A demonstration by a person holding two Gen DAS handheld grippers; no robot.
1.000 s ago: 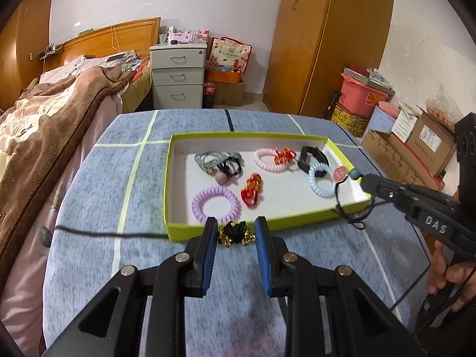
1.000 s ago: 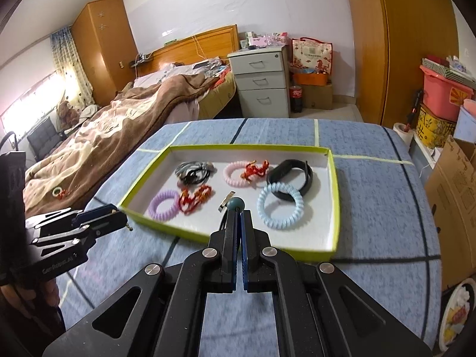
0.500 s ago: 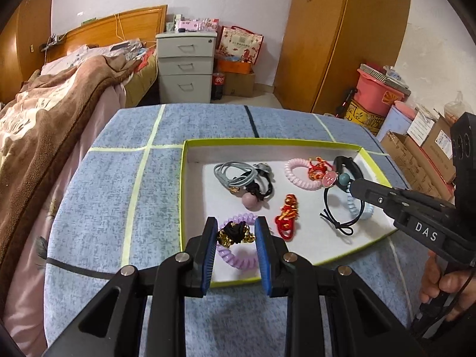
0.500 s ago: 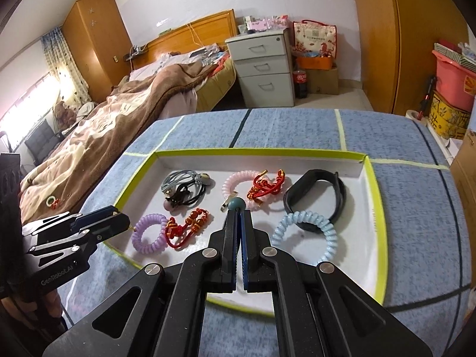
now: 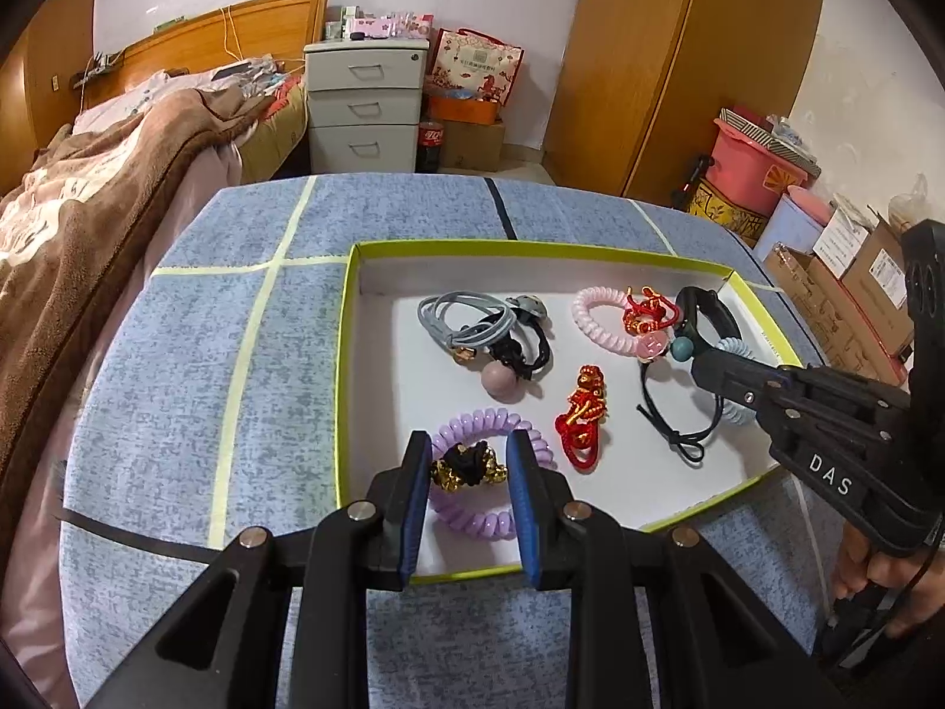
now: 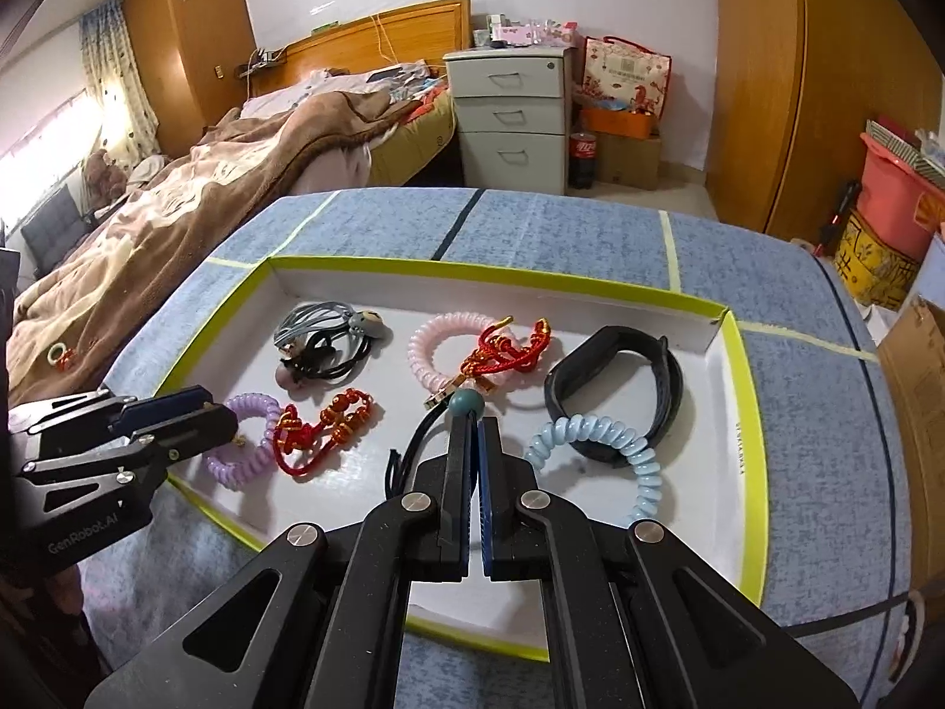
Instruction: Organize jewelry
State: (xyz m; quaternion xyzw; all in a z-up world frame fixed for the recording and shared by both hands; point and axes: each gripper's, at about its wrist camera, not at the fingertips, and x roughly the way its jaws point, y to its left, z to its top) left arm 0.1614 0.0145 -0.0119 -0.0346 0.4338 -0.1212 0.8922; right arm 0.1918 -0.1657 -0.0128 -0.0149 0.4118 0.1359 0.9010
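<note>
Bedroom table: left hand-held gripper is gripping black-gold charm over purple coil, lower centre; right hand-held gripper is pinching black cord over tray.

home bedroom | bed | drawer unit | wardrobe
</note>
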